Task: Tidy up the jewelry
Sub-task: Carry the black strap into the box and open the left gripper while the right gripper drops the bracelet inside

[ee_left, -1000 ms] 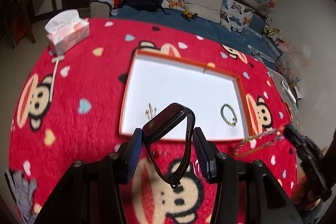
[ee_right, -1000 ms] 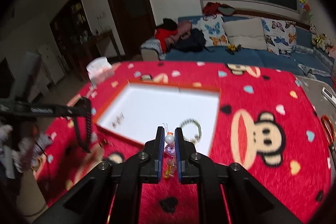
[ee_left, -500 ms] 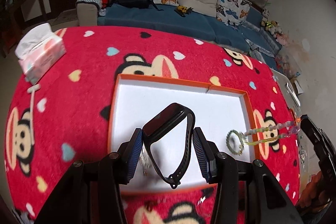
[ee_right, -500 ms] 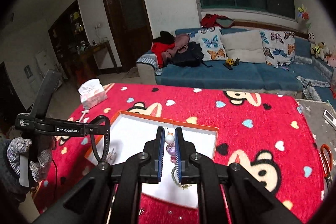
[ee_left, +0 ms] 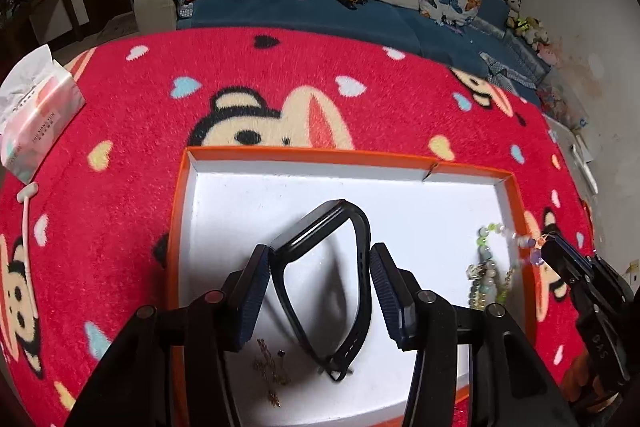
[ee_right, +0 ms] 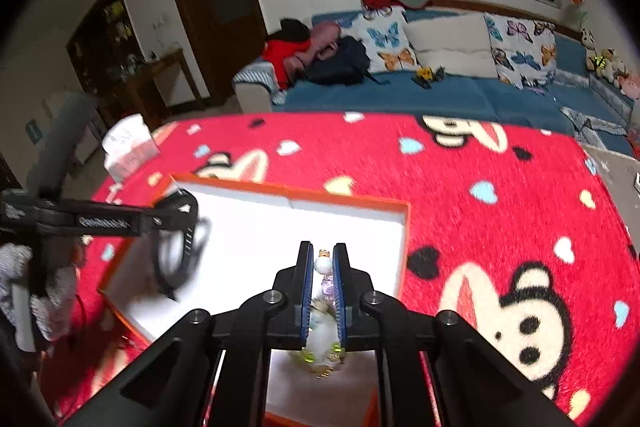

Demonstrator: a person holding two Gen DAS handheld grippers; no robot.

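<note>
My left gripper (ee_left: 318, 259) is shut on a black smart wristband (ee_left: 324, 283) and holds it low over the white, orange-rimmed tray (ee_left: 304, 155); the band's clasp end is near the tray floor. A small gold chain (ee_left: 270, 367) lies in the tray below it. My right gripper (ee_right: 323, 263) is shut on a pastel bead bracelet (ee_right: 323, 265) that hangs over the tray's right part (ee_right: 360, 223). In the left wrist view the right gripper (ee_left: 560, 255) holds that bracelet (ee_left: 516, 239) above a green bead bracelet (ee_left: 482, 287) lying in the tray.
The tray sits on a red cartoon-monkey cloth (ee_left: 280, 75). A tissue pack (ee_left: 32, 115) stands at the far left with a white stick (ee_left: 26, 195) beside it. A blue sofa (ee_left: 320, 3) with cushions lies beyond the table.
Both grippers have moved forward from the near edge to over the tray and lower. The wristband and the bead bracelet have come down close to the tray floor.
</note>
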